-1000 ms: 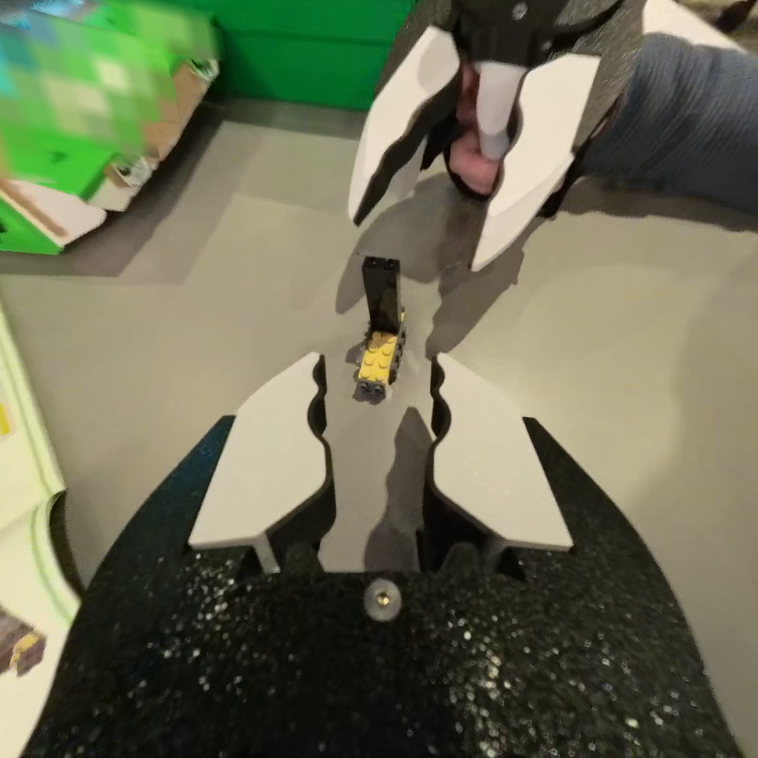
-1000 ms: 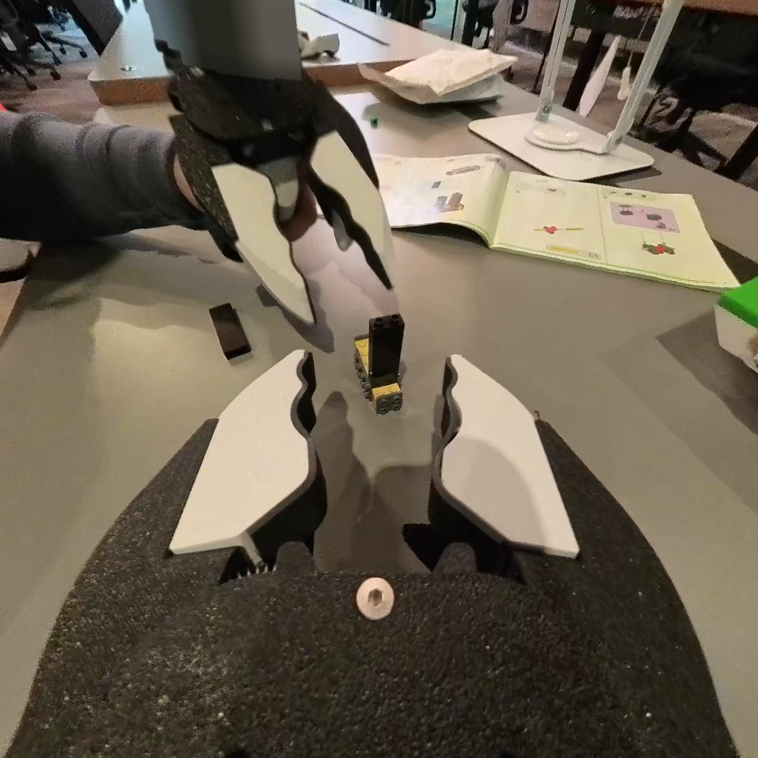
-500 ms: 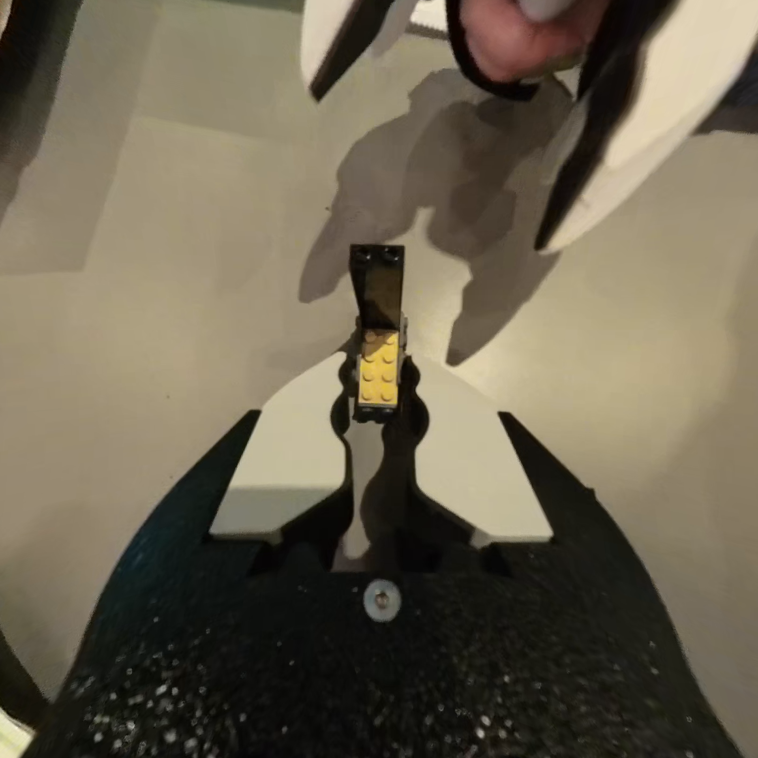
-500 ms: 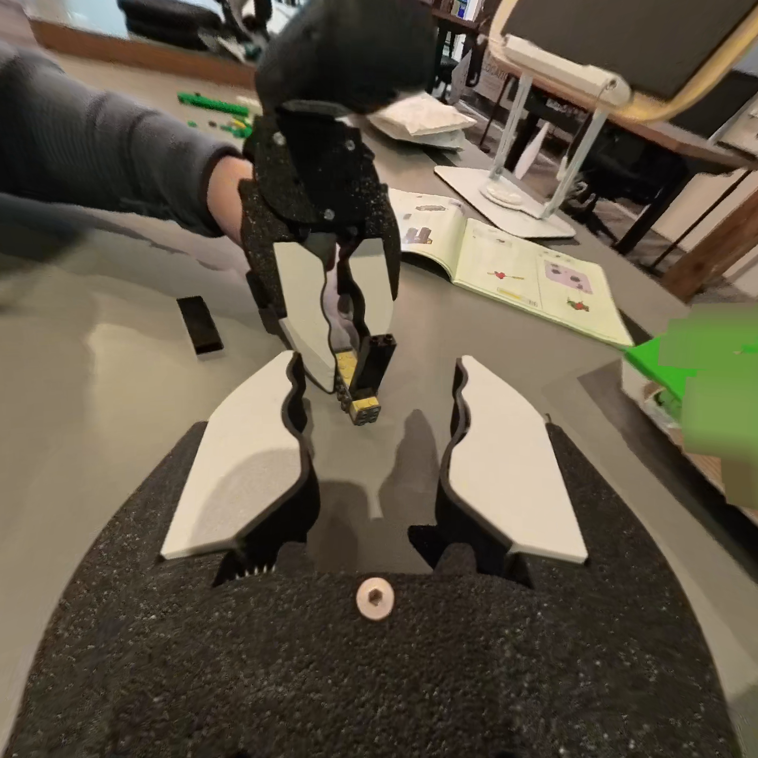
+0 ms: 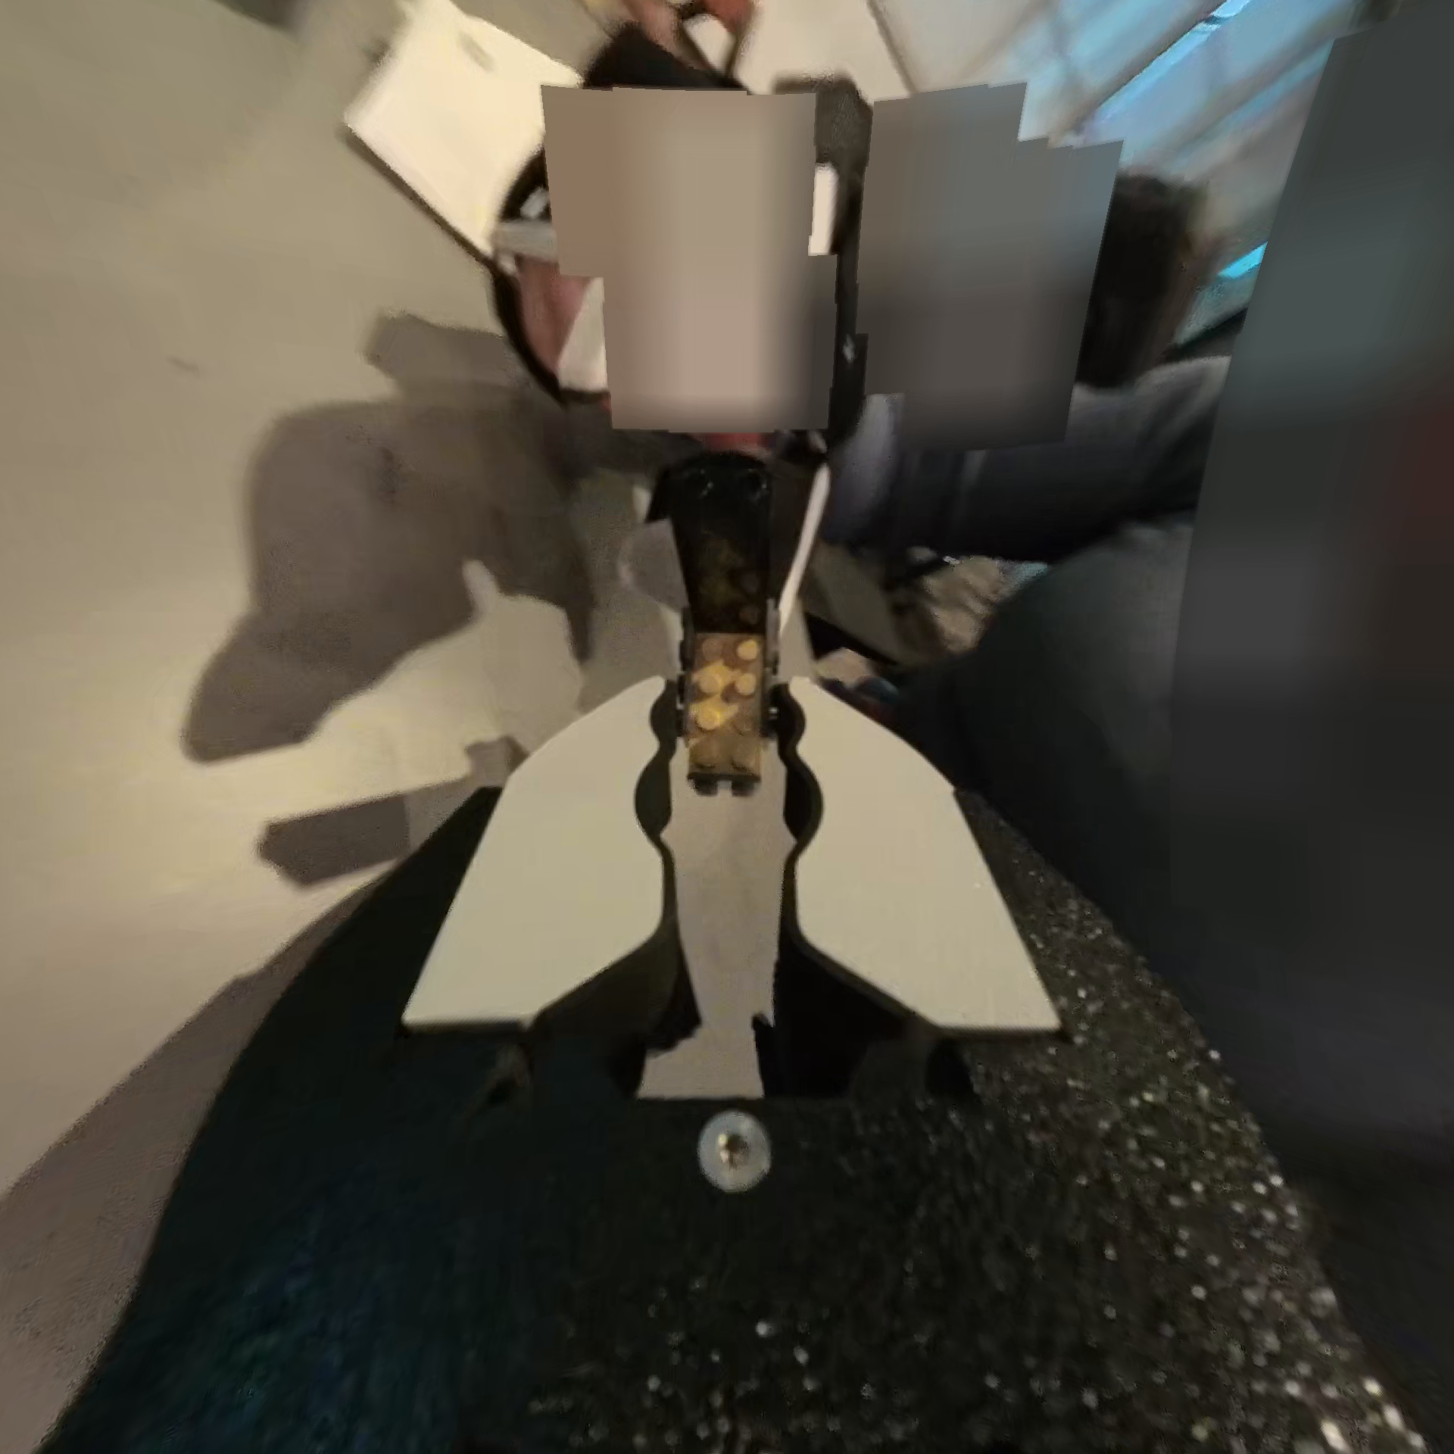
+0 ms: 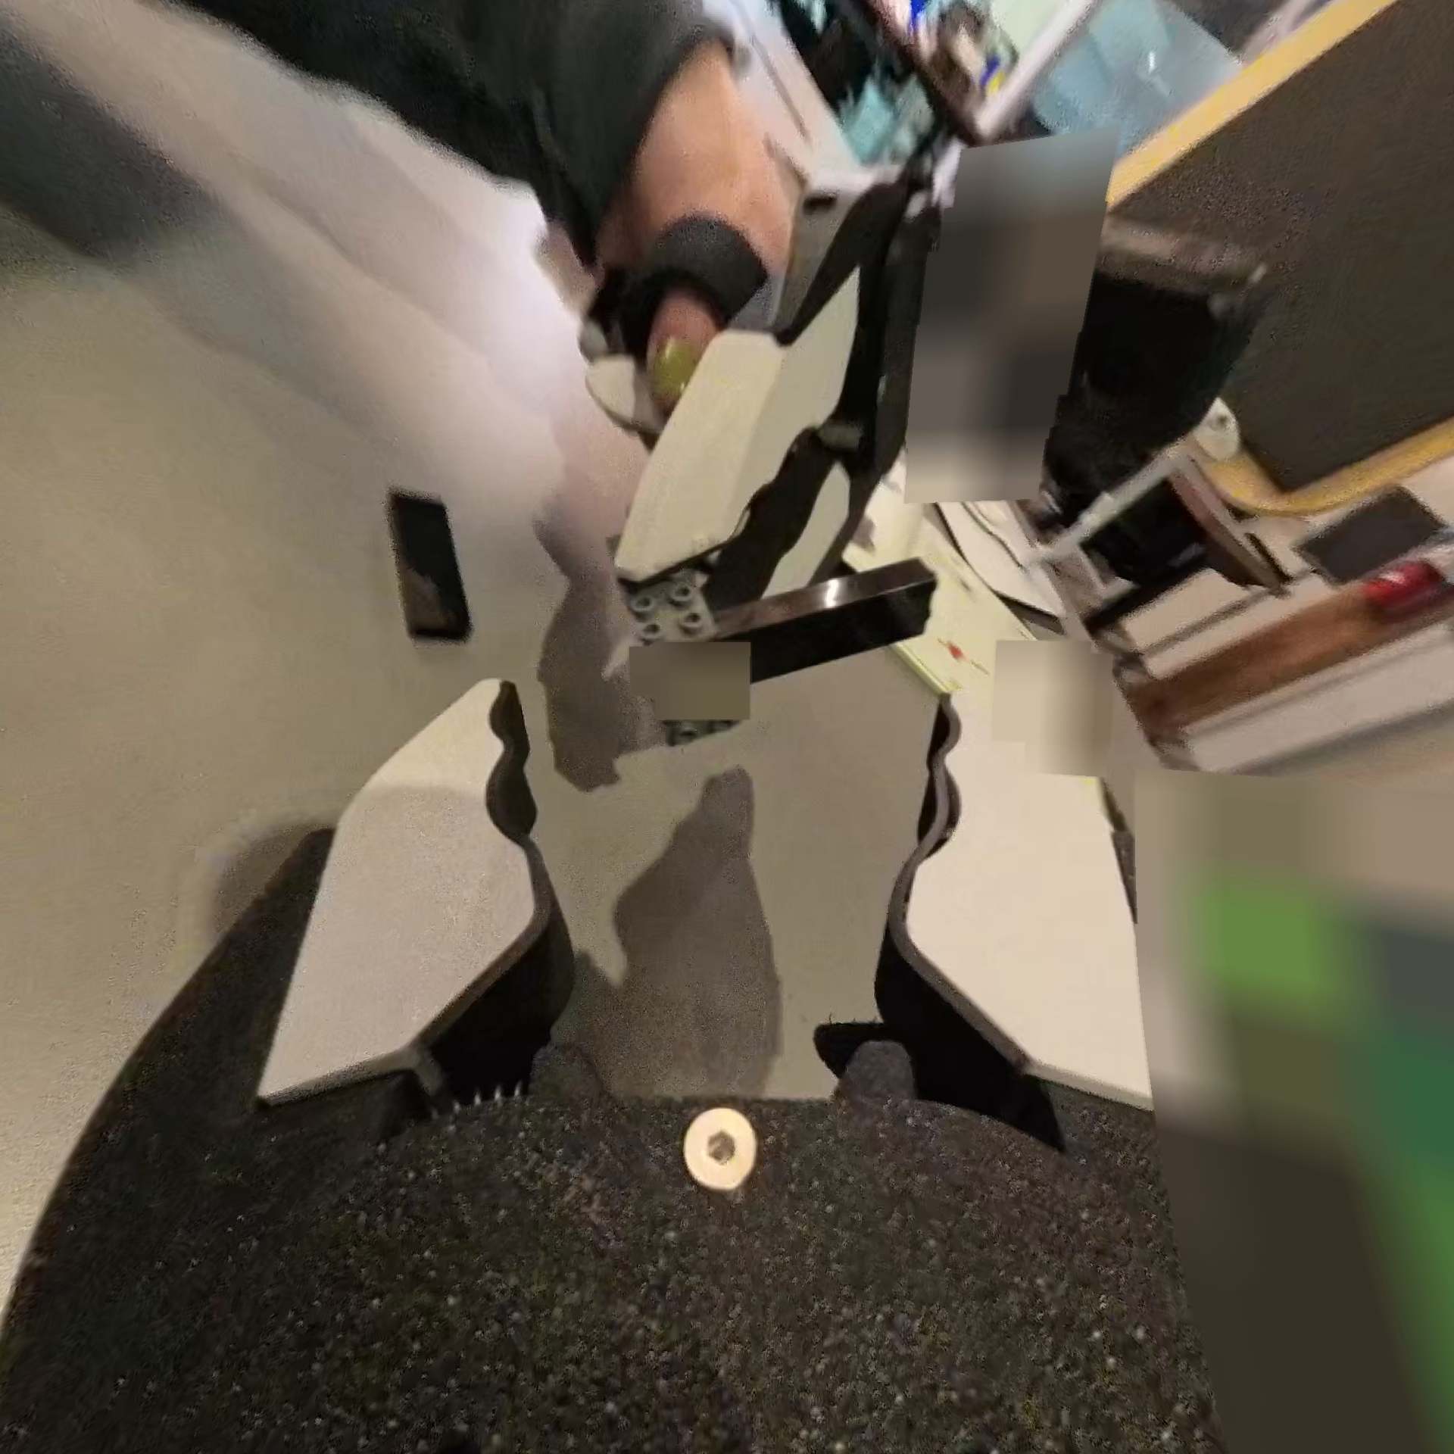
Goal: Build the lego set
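Grey tabletop (image 6: 197, 551) under hard shadows, white stand (image 6: 1133, 488) and wooden-edged furniture (image 6: 1259, 661) ahead-right of the right gripper (image 6: 724, 755)

Grey table (image 6: 197, 551); white lamp stand (image 6: 1133, 488) beyond; sleeve (image 6: 472, 71).

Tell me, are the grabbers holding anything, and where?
Left gripper pinches the small yellow-and-black lego build by its yellow base's sides. Right gripper is open, empty.
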`<action>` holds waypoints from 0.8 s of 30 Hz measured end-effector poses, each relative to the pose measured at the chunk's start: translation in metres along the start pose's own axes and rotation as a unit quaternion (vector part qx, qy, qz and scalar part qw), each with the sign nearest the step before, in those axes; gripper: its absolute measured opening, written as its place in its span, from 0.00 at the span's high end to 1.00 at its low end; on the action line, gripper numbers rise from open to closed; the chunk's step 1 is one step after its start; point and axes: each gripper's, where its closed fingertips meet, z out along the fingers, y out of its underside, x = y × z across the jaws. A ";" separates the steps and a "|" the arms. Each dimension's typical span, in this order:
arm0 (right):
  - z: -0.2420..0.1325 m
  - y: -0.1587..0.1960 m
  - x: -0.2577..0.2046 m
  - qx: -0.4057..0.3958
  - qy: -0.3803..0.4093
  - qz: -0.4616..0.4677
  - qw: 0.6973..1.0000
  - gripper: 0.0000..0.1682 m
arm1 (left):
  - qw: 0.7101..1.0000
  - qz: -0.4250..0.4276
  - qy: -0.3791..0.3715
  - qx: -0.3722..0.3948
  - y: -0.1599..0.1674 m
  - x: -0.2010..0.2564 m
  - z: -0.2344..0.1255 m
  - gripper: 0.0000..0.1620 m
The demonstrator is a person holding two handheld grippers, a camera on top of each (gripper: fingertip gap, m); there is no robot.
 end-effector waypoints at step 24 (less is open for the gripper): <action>-0.008 -0.035 -0.017 0.091 -0.069 0.039 0.993 0.48 | 0.989 -0.055 0.127 -0.050 0.018 0.027 0.010 0.85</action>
